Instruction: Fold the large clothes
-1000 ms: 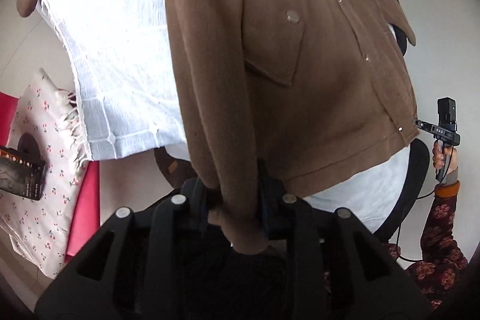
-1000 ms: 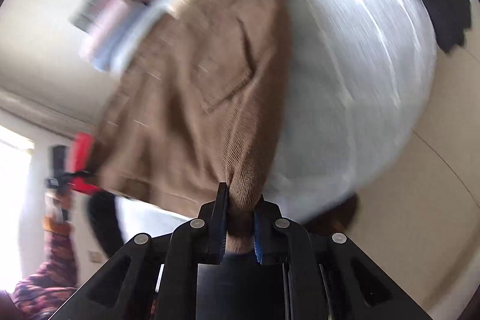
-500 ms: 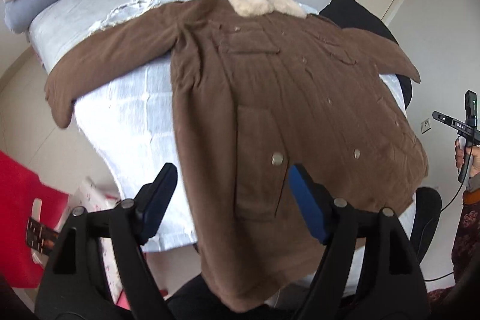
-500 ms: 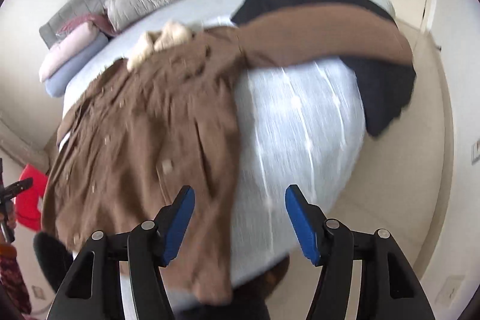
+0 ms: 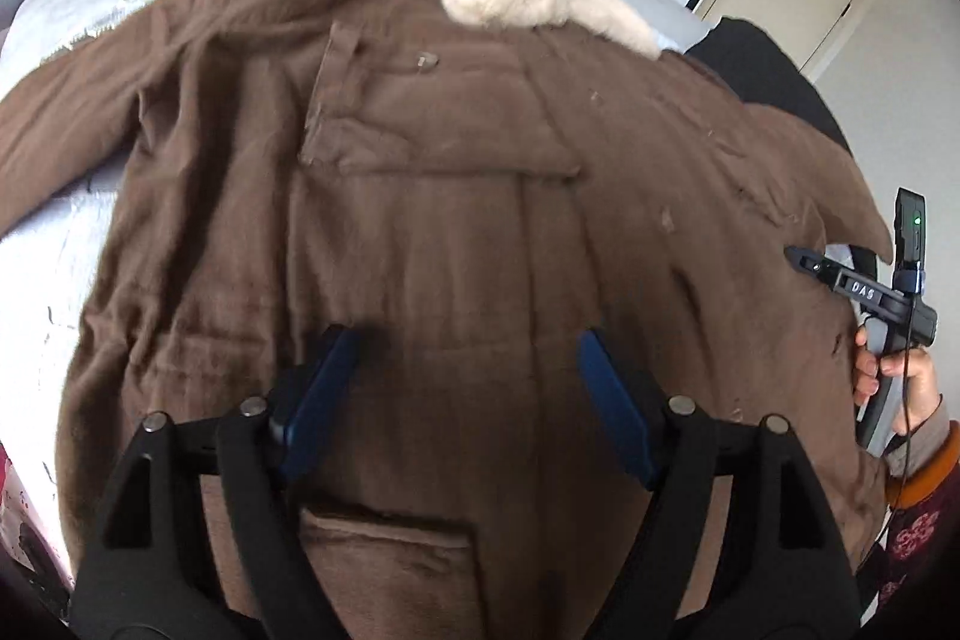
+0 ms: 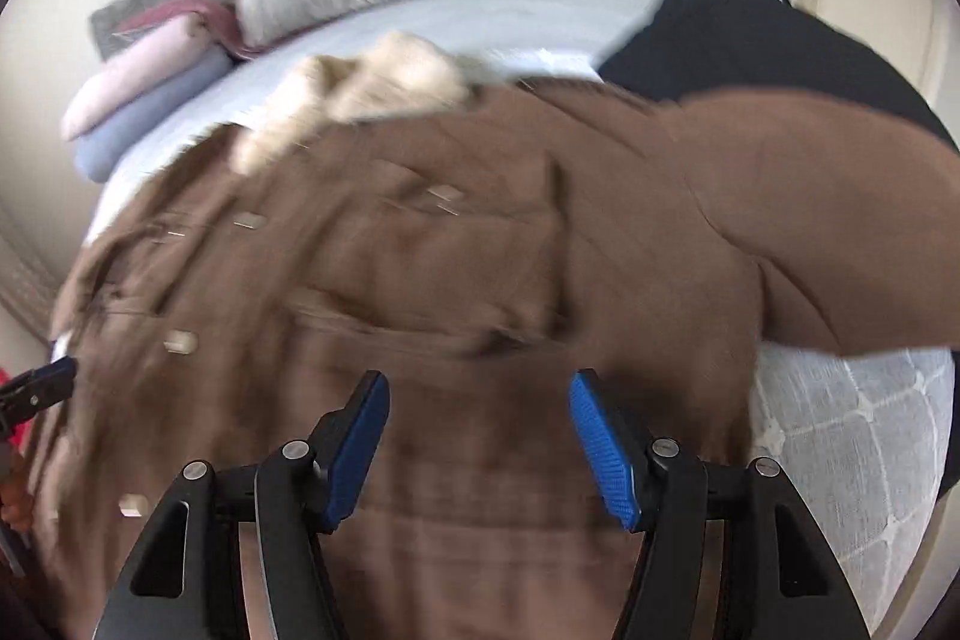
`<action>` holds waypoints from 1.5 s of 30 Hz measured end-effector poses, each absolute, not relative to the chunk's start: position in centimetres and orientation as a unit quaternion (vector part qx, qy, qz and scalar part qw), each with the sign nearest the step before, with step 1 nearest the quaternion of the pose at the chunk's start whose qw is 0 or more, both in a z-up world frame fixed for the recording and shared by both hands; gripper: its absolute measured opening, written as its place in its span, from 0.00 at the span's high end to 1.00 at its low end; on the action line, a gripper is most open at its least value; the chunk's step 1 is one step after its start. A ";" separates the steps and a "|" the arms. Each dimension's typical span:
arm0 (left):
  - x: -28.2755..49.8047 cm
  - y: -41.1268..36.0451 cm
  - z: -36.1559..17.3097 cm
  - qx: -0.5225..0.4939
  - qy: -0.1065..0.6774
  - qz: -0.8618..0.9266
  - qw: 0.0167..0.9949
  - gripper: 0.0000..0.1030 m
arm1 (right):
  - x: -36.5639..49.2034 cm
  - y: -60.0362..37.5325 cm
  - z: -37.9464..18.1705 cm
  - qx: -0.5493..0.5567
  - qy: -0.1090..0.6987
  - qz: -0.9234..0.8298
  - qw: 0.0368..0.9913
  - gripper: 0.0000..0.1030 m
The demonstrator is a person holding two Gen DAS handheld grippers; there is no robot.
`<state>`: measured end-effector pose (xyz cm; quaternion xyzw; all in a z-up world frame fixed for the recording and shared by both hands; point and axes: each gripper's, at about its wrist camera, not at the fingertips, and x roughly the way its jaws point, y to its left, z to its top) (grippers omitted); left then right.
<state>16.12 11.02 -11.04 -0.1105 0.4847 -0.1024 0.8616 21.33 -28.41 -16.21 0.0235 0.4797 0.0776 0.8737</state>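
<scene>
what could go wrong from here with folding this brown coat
1. The brown coat reaches the bed's near edge, so pulling toward you might drag it off.
2. Its right sleeve lies over a black garment; a grab there may catch both.
3. Both the left hand-held gripper and the right hand-held gripper are open over flat cloth, which could bunch when pinched.
</scene>
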 end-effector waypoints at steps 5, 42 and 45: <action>15.4 13.7 -8.8 -0.106 0.452 -0.096 0.881 0.24 | 20.0 -31.6 -13.9 0.053 0.479 0.037 0.875 0.55; 16.7 42.9 -13.8 -0.506 0.282 0.232 0.781 0.87 | 17.3 -25.5 -10.8 0.060 0.452 0.092 0.885 0.19; 16.0 42.1 -9.9 -0.471 0.238 0.247 0.813 0.90 | 17.2 -25.9 -10.6 0.063 0.449 0.088 0.887 0.19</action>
